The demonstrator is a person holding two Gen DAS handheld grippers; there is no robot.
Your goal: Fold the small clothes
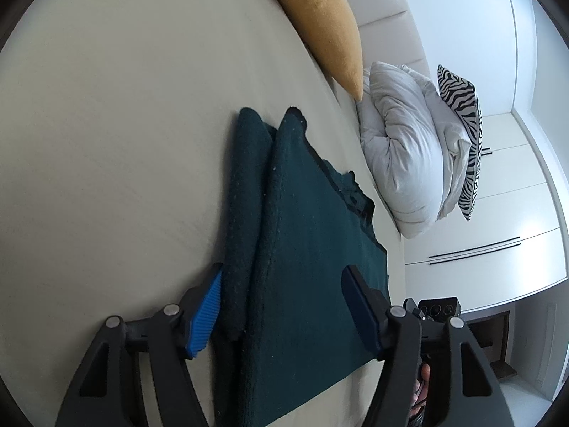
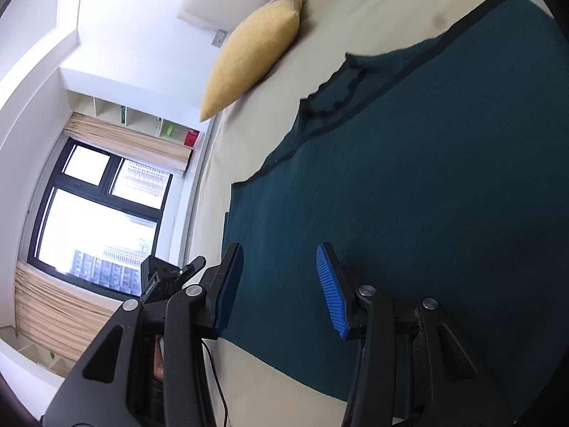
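Observation:
A dark teal knitted garment [image 1: 306, 235] lies flat on the cream bed [image 1: 106, 142], one side folded over along its length. My left gripper [image 1: 281, 306] is open, its blue-padded fingers straddling the garment's near edge and fold. In the right wrist view the same garment [image 2: 409, 178] spreads across the bed, its dark-trimmed neckline toward the far side. My right gripper [image 2: 281, 288] is open over the garment's near edge, holding nothing.
A mustard cushion [image 1: 320, 25] and a bunched white duvet [image 1: 405, 156] with a zebra-print pillow [image 1: 466, 135] lie at the head of the bed. White cupboards [image 1: 498, 249] stand beyond. The right wrist view shows the cushion [image 2: 256, 49] and a window [image 2: 96, 220].

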